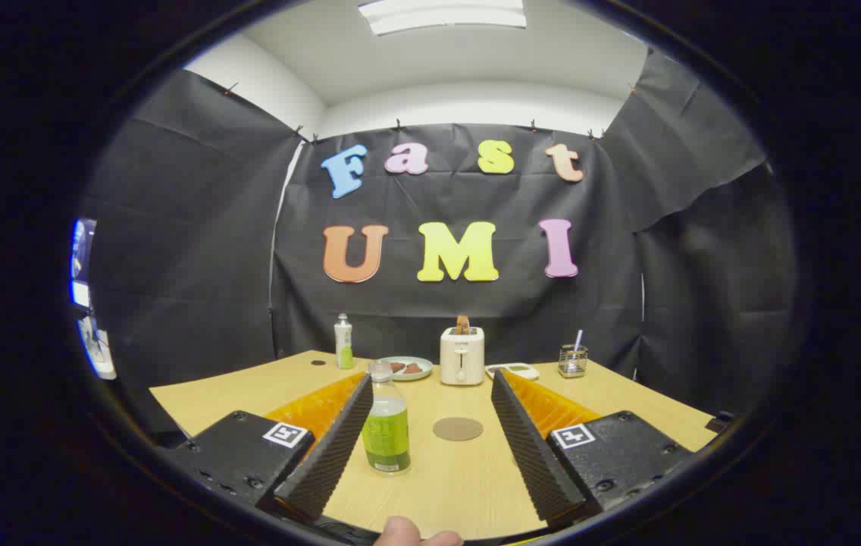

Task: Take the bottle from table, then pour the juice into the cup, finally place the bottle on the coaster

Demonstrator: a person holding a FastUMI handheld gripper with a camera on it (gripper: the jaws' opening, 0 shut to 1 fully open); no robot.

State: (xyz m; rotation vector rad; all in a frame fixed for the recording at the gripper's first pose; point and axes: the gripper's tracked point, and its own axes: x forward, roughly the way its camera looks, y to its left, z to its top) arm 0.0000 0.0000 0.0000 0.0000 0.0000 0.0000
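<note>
A clear bottle (386, 425) of green juice stands upright on the wooden table (468, 478), between my fingers and close to the left finger (332, 447). My gripper (430, 383) is open, its jaws wide apart and neither pressing on the bottle. A round brown coaster (458, 429) lies flat on the table just right of the bottle, also between the fingers. I cannot pick out a cup for certain.
Beyond the fingers stand a white toaster (461, 355), a plate (406, 368) with food, a second green bottle (343, 343), a white flat device (512, 371) and a wire holder (573, 360) with a straw. A fingertip (400, 531) of a person shows below the fingers.
</note>
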